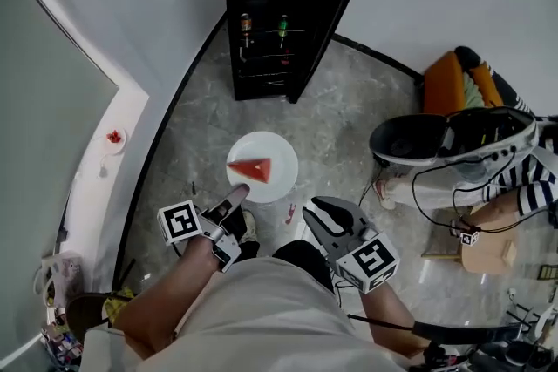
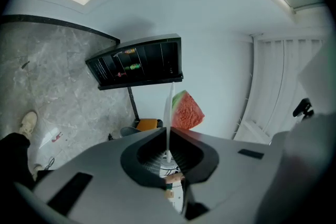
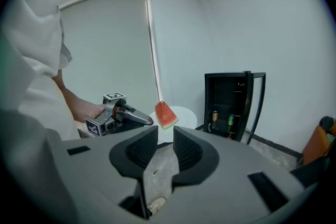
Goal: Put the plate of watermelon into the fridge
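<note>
A white plate (image 1: 277, 154) carries a red watermelon wedge (image 1: 251, 168) above the grey marble floor. My left gripper (image 1: 235, 200) is shut on the plate's near rim. In the left gripper view the plate (image 2: 169, 107) shows edge-on between the jaws, with the wedge (image 2: 186, 111) on its right face. The black mini fridge (image 1: 279, 13) stands ahead against the wall, its door (image 1: 336, 22) swung open to the right. My right gripper (image 1: 327, 218) hangs to the right of the plate, open and empty. The right gripper view shows its jaws apart around (image 3: 165, 136), with the watermelon (image 3: 165, 114) and fridge (image 3: 233, 105) beyond.
Bottles (image 1: 282, 26) stand on a fridge shelf. A person in a striped sleeve (image 1: 536, 192) sits at the right beside an orange chair (image 1: 453, 83) and cables. A small dish (image 1: 114, 137) with something red rests on the white ledge at the left.
</note>
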The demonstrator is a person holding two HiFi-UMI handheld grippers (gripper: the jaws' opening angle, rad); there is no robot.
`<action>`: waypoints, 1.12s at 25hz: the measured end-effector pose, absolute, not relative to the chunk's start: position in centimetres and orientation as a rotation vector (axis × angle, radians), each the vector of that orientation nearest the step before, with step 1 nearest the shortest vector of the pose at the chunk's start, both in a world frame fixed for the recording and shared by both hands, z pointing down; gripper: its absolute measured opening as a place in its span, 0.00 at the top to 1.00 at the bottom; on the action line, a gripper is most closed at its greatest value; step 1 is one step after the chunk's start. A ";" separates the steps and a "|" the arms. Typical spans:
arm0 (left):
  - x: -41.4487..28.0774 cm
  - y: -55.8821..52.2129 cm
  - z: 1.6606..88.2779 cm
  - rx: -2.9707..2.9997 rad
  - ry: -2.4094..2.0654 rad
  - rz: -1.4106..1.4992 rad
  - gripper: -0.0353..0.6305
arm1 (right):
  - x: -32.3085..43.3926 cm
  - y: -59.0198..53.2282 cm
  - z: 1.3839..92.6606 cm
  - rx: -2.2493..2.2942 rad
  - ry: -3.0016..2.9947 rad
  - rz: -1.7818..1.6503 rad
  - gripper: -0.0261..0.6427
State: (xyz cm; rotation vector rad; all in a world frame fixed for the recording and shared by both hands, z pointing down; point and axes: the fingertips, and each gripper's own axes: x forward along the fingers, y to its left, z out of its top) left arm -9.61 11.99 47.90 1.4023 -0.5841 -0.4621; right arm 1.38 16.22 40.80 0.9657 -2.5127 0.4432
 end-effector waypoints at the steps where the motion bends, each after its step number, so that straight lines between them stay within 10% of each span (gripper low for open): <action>1: -10.1 10.8 48.2 1.411 -0.585 -0.456 0.91 | 0.7 15.2 40.9 0.969 -2.507 0.439 0.81; 28: -10.3 -12.8 55.2 1.382 -0.729 -0.582 0.91 | 0.9 -3.7 45.6 0.817 -2.511 0.441 0.81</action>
